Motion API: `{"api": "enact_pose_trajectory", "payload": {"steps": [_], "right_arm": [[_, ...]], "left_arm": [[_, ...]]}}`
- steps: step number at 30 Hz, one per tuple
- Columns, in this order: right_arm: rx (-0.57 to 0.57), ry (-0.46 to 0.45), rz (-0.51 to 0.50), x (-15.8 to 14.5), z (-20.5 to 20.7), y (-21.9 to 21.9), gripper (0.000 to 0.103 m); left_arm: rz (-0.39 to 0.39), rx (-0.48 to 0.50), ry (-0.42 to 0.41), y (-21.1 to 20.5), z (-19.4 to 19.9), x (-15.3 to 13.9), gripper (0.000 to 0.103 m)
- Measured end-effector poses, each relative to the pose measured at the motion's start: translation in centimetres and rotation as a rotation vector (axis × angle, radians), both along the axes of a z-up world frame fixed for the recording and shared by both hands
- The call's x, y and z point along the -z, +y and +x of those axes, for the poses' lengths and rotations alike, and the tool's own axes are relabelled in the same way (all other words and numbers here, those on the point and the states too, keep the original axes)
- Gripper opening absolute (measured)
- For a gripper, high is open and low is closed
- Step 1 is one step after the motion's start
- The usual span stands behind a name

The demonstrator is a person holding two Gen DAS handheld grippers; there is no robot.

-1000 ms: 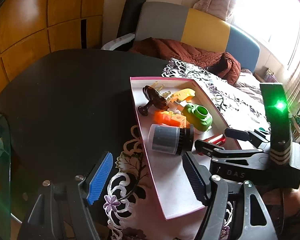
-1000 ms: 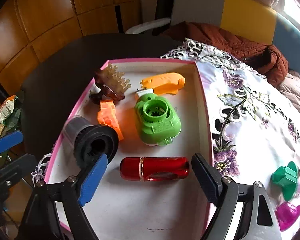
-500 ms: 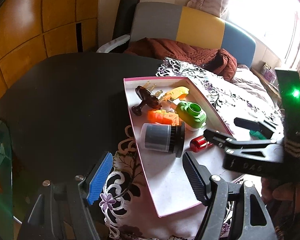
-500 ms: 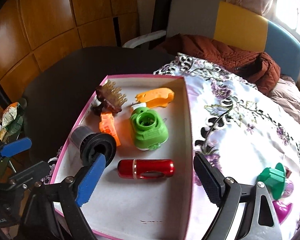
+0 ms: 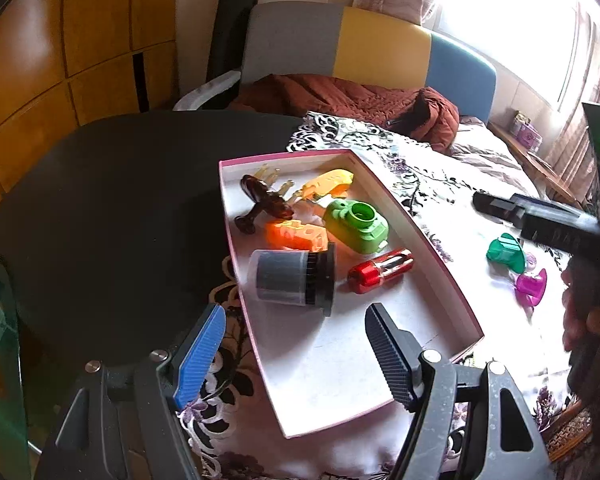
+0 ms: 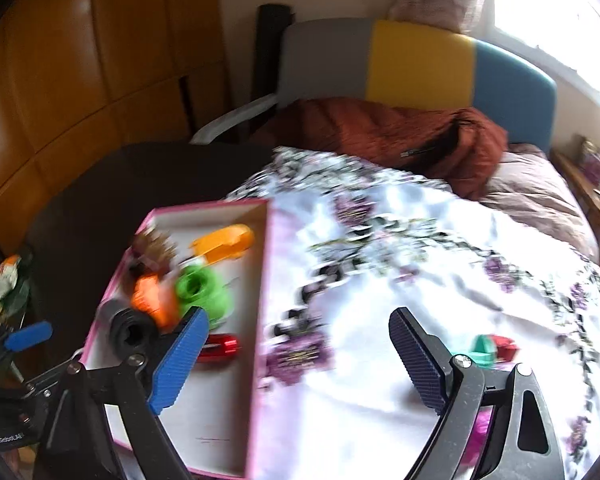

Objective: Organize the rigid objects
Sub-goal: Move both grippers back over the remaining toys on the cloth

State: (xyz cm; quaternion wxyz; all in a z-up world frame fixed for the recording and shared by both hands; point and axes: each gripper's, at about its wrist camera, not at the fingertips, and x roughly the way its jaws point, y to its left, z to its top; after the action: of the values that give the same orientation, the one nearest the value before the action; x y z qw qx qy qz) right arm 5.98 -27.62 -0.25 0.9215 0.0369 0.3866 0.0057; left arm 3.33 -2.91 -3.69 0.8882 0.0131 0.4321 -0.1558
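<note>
- Left wrist view: the left gripper (image 5: 292,354) hangs over the near end of the pink-rimmed box (image 5: 440,276), its jaws wide apart with nothing between them.
- The box lies on a white flowered cloth (image 5: 440,184) that covers part of a dark round surface (image 5: 112,208).
- Inside the box lie a red cylinder (image 5: 381,271), a grey-and-black brush head (image 5: 294,277) on its side, a green toy camera (image 5: 357,226), an orange block (image 5: 296,235), a yellow-orange piece (image 5: 329,183) and a brown hair claw (image 5: 265,201).
- The red cylinder rests apart from the box's right wall, just right of the brush head.
- On the cloth outside the box, to the right, sit a teal piece (image 5: 506,253) and a magenta piece (image 5: 531,287), near each other.
- The right gripper (image 5: 540,216) shows as a dark body above those two pieces, a hand (image 5: 584,312) behind it at the frame's edge.
- Right wrist view, blurred: the right gripper (image 6: 300,360) is over the cloth (image 6: 420,264) just right of the box (image 6: 266,300); its jaws have just been opening and stand wide with nothing between them.
- The red cylinder (image 6: 220,347) lies in the box beside the blue pad; the teal piece (image 6: 483,350) lies on the cloth behind the dark pad.
- The left gripper's blue pad (image 6: 28,335) peeks in at far left.
</note>
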Motion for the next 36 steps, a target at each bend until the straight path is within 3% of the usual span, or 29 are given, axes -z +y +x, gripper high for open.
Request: {"api": "enact_pose_trajectory", "payload": {"steps": [6,11,15,17,18,24,29,36], "right_arm": [[0.179,-0.036,-0.015,-1.6,-1.0,-8.0,0.098],[0.393,-0.016,-0.004,-0.5,-2.6,-16.2,0.098],[0.573,-0.002,0.06,2.0,-4.8,-21.7,0.098],[0.682,0.065,0.124,3.6,-5.6,-24.1,0.098],[0.703,0.054,0.17,3.7,-6.0,-25.0,0.098],[0.732,0.027,0.26,3.8,-6.6,-26.1,0.098],[0.725,0.013,0.267,3.5,-6.8,-25.6,0.098],[0.736,0.014,0.283,3.5,-7.0,-26.0,0.098]], "left_arm": [[-0.008,0.021,0.01,-1.3,0.2,-0.2,0.073],[-0.008,0.062,0.014,-2.8,0.4,-0.4,0.073],[0.0,0.137,0.017,-5.5,0.6,-0.7,0.074],[0.001,0.179,0.025,-7.1,0.7,-0.9,0.074],[-0.002,0.203,0.032,-8.0,0.8,-0.9,0.074],[-0.041,0.311,0.1,-14.0,1.6,-0.8,0.074],[-0.059,0.388,0.136,-19.0,2.1,-0.7,0.082],[-0.101,0.448,0.264,-25.1,4.0,1.0,0.085]]}}
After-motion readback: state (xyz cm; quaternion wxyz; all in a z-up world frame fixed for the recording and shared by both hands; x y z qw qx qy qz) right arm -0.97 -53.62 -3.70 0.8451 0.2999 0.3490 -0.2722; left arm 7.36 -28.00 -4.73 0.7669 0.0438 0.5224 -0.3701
